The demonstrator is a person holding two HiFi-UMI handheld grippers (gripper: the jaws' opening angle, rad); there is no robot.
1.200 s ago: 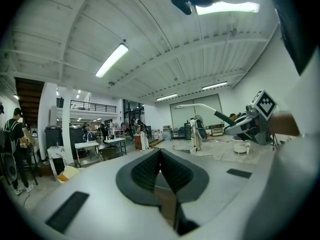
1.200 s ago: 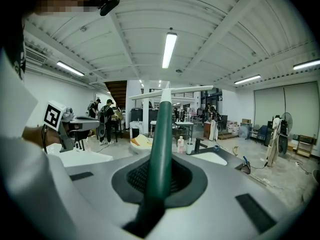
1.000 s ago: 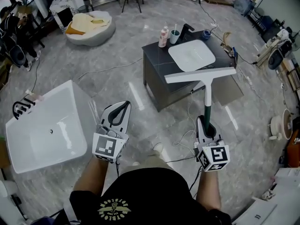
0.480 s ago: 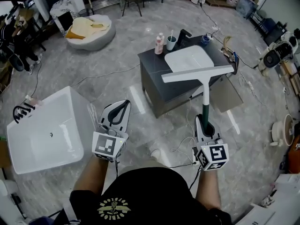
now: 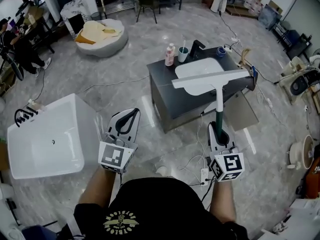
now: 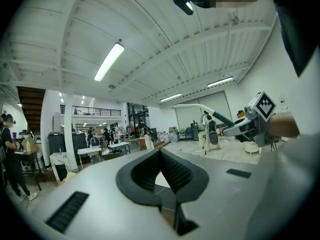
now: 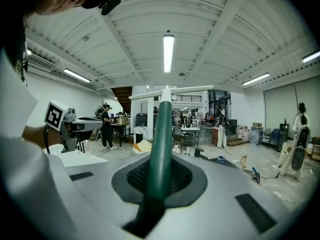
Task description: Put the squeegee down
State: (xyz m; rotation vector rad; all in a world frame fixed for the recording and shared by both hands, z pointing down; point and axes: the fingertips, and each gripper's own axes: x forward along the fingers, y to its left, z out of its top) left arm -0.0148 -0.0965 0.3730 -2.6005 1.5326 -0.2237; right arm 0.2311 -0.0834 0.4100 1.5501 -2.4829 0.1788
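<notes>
Head view: both forearms reach fwd from bottom centre, level, side by side. Right gripper (image 5: pixel 218 127) clamps squeegee (image 5: pixel 210 78) by its green handle, blade crosswise before sink cabinet (image 5: pixel 167 91), frame centre. Left gripper (image 5: pixel 134 111), lower left, closed, empty.

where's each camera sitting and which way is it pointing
Head view: on the person's head, facing steeply down at floor, vanity and bathtub; shows torso, forearms, left gripper and right gripper.
Left gripper view: rides that gripper, facing across the hall along shut, empty jaws; torso at right.
Right gripper view: rides that gripper, facing across the hall along jaws shut on the squeegee; torso at left.
Shared: all three show the squeegee.
</notes>
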